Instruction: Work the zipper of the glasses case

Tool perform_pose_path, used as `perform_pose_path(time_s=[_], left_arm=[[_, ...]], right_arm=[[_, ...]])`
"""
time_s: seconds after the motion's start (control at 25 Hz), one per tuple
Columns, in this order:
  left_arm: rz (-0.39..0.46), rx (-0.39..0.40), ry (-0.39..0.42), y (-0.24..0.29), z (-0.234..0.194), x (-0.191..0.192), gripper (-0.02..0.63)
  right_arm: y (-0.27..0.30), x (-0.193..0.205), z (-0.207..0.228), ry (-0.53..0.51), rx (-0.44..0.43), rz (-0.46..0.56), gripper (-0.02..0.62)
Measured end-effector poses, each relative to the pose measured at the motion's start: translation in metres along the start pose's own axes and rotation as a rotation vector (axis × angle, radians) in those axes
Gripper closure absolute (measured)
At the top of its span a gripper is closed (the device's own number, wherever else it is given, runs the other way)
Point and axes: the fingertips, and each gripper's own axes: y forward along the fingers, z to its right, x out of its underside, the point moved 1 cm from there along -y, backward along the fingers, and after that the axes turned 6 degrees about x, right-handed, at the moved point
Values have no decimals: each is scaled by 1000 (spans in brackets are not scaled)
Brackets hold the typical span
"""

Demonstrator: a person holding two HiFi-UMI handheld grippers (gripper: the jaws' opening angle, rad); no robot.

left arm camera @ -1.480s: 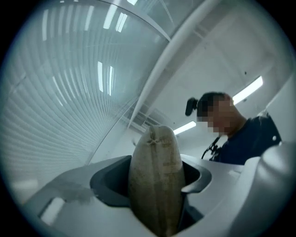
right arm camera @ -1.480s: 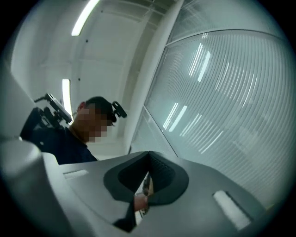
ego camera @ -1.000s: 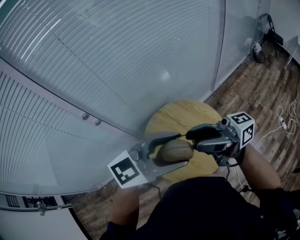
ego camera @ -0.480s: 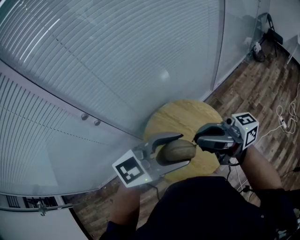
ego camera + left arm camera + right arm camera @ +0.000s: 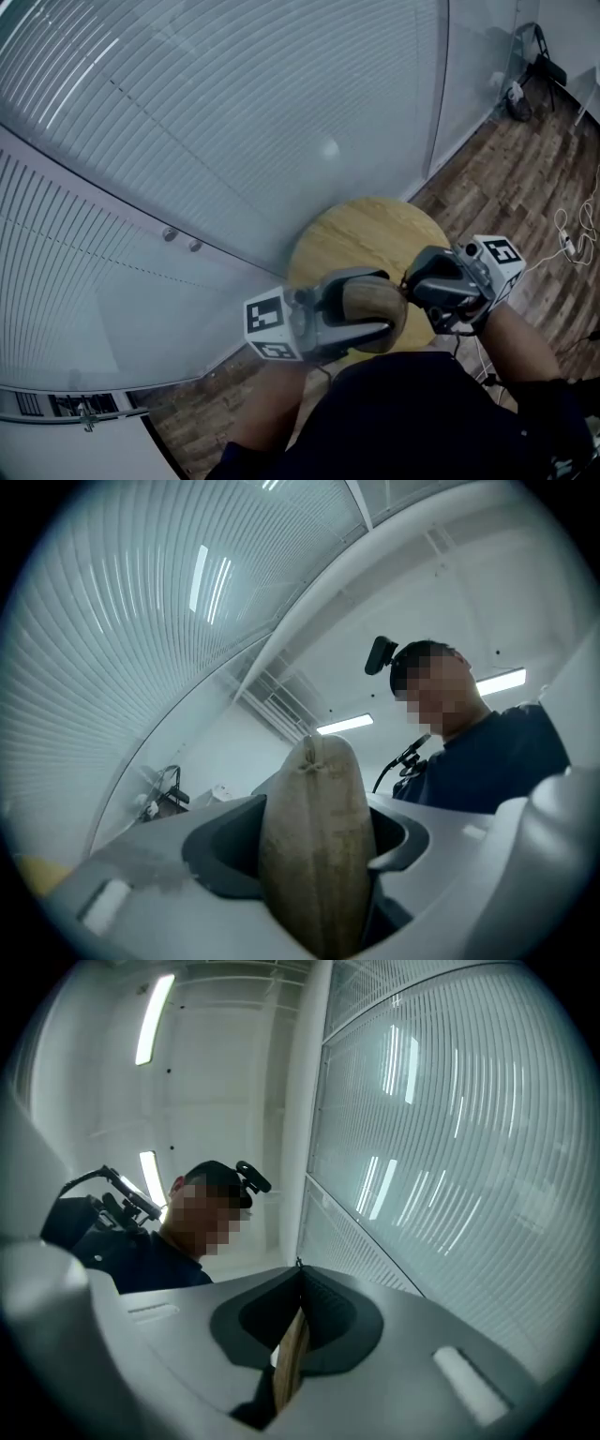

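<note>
As seen in the head view, the case [image 5: 370, 305] sits at lower centre of the frame, overlapping the lower rim of the round wooden table [image 5: 356, 225]. It is olive-brown and rounded, with its long axis running left to right.

Left gripper [image 5: 386, 302]: it enters from the lower left with its jaws spread wide, one above and one below the case. In the left gripper view the case fills the gap end-on, with a stitched seam down its middle, and both pads bear on its sides. Finding: clamped on the case.

Right gripper [image 5: 409, 283]: it enters from the right of the frame, and its tips meet the right end of the case. In the right gripper view the jaws are pressed together on a thin tan strip [image 5: 292, 1358], which runs down out of the pinch. Whether this strip is the zipper pull cannot be confirmed.

Surroundings: blinds [image 5: 234, 112] cover the upper left of the frame. A plank floor [image 5: 506, 178] shows at right, with cables [image 5: 567, 239] lying on it near the right edge.
</note>
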Motion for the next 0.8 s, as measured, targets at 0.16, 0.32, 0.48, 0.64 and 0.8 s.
perform_pose_path(time_s=[0.16, 0.32, 0.48, 0.64, 0.8], left_arm=[[58, 50, 2, 12, 11, -9, 308], [74, 54, 8, 15, 14, -16, 310], [97, 59, 8, 15, 15, -20, 310], [161, 70, -17, 10, 13, -34, 310], [215, 65, -24, 0, 8, -42, 310]], right_arm=[[2, -9, -18, -15, -98, 33, 588], [2, -12, -25, -27, -113, 27, 588], [1, -11, -25, -32, -119, 30, 588], [4, -12, -25, -39, -130, 16, 588], [3, -2, -21, -35, -123, 0, 588]])
